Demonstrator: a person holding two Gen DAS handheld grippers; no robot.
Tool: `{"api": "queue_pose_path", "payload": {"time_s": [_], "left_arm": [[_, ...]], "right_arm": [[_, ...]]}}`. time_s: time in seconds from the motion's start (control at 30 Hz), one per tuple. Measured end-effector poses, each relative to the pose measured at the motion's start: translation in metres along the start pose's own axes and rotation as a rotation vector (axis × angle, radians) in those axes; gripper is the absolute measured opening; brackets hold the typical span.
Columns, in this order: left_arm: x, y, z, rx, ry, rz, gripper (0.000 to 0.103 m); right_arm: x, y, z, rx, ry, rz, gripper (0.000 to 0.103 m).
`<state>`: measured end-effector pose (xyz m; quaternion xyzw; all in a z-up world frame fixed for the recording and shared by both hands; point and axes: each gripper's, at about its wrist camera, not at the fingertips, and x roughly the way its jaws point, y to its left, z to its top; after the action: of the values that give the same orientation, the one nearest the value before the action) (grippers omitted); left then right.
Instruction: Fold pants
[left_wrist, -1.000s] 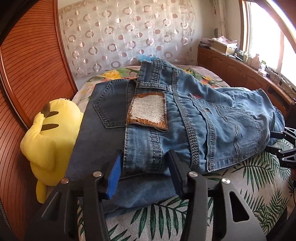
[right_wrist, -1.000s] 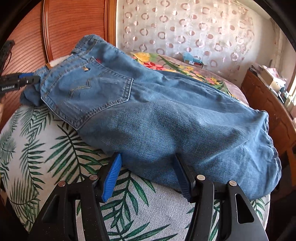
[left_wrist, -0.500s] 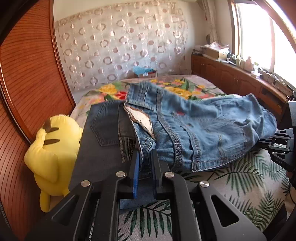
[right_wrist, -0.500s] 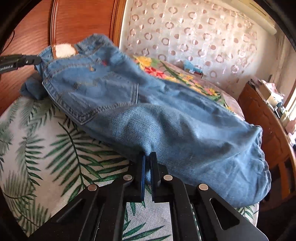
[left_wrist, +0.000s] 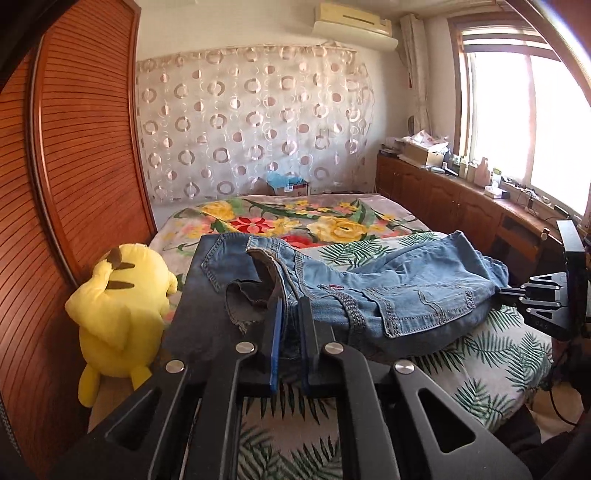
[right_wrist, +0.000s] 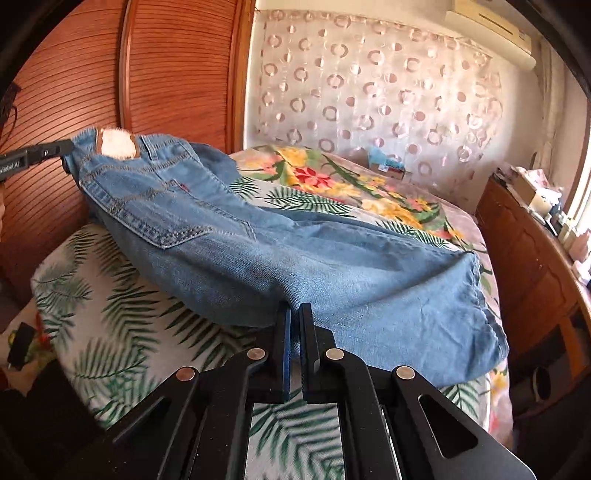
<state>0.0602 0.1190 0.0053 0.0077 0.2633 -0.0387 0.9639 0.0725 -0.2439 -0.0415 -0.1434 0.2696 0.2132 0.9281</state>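
Light blue jeans (left_wrist: 413, 295) lie across the bed, waist at the left and legs to the right. My left gripper (left_wrist: 290, 308) is shut on the waistband and holds that end up off the darker grey pants (left_wrist: 199, 306) beneath. My right gripper (right_wrist: 294, 312) is shut on the near edge of the jeans' leg (right_wrist: 332, 280), which rises in a peak at the pads. In the right wrist view the left gripper (right_wrist: 64, 149) shows at the far left, at the raised waistband with its pale patch. In the left wrist view the right gripper (left_wrist: 515, 291) shows at the far right, at the leg.
A yellow plush toy (left_wrist: 122, 302) leans against the slatted wooden panel (left_wrist: 74, 166) on the left. The bed has a palm-leaf cover (right_wrist: 110, 295) and a floral blanket (left_wrist: 295, 218) beyond. A wooden cabinet (left_wrist: 443, 195) runs under the window.
Both grippers went from open to shut on the jeans. The waistband and the leg edge have come up off the bed, uncovering more of the dark pants and the palm-leaf cover.
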Motion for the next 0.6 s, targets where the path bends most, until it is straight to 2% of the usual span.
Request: {"api": "queue_pose_path", "payload": {"time_s": [0.1,0.27,0.4,0.47,0.53,0.6], "left_arm": [[-0.013,0.003,-0.017,-0.022,0.026,-0.007,0.009],[0.003,-0.004,-0.043,-0.007,0.117,0.013,0.009],[0.007,-0.006,-0.050,-0.009,0.150,0.010,0.009],[0.005,-0.006,-0.051,-0.008,0.157,0.015,0.015],[0.003,-0.006,-0.049,-0.002,0.153,0.039,0.019],[0.002,-0.002,-0.045,0.001,0.145,0.051,0.031]], "right_arm": [[-0.012,0.002,-0.013,0.002,-0.002,0.025,0.004],[-0.007,-0.007,-0.030,0.033,0.027,0.063,0.004],[-0.002,-0.014,-0.035,0.072,0.039,0.085,0.004],[-0.003,-0.022,-0.032,0.094,0.039,0.098,0.004],[-0.004,-0.028,-0.033,0.111,0.037,0.108,0.009],[-0.012,-0.030,-0.030,0.123,0.031,0.110,0.014]]}}
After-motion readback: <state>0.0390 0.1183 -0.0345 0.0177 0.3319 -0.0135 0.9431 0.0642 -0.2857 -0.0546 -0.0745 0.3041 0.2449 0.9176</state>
